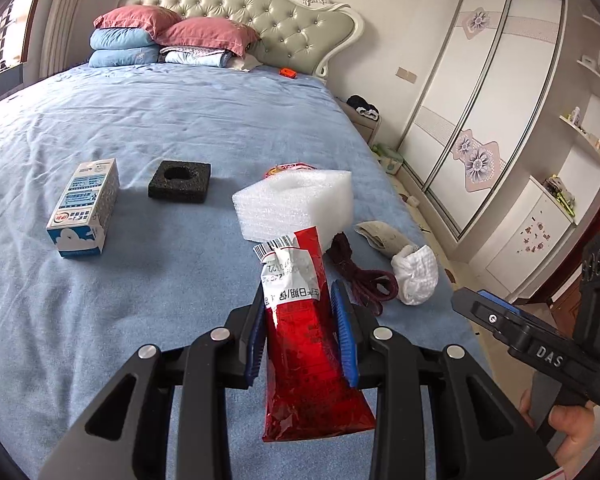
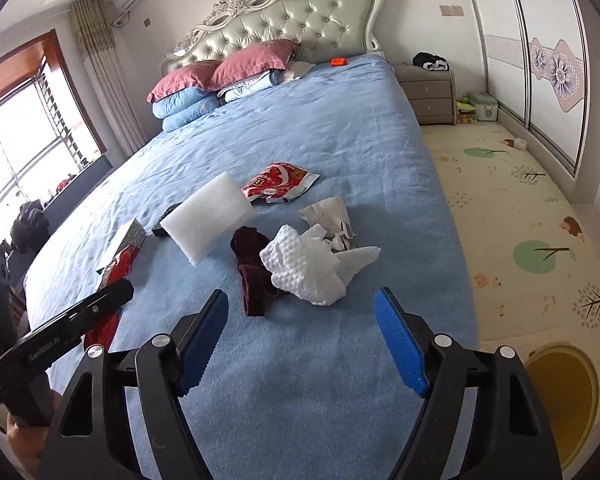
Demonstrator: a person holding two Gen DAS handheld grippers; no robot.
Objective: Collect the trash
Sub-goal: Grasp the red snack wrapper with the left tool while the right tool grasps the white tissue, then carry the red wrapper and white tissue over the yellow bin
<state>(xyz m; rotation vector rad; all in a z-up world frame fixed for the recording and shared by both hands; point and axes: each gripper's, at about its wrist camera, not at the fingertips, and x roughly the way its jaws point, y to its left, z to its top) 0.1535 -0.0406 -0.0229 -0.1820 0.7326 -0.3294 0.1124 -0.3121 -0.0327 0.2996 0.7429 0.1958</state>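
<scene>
Left tool (image 1: 303, 322) clamps a red wrapper (image 1: 308, 364) above the bed (image 1: 180, 120); right tool (image 2: 302, 340), jaws apart and empty, likely must next close on the tissue (image 2: 308, 268).

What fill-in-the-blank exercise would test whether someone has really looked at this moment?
1. The left gripper is shut on a ____ wrapper.
2. The right gripper holds ____.
3. The black foam block has a ____ in its top.
4. The bed sheet is ____.

Missing: red; nothing; hole; blue
</scene>
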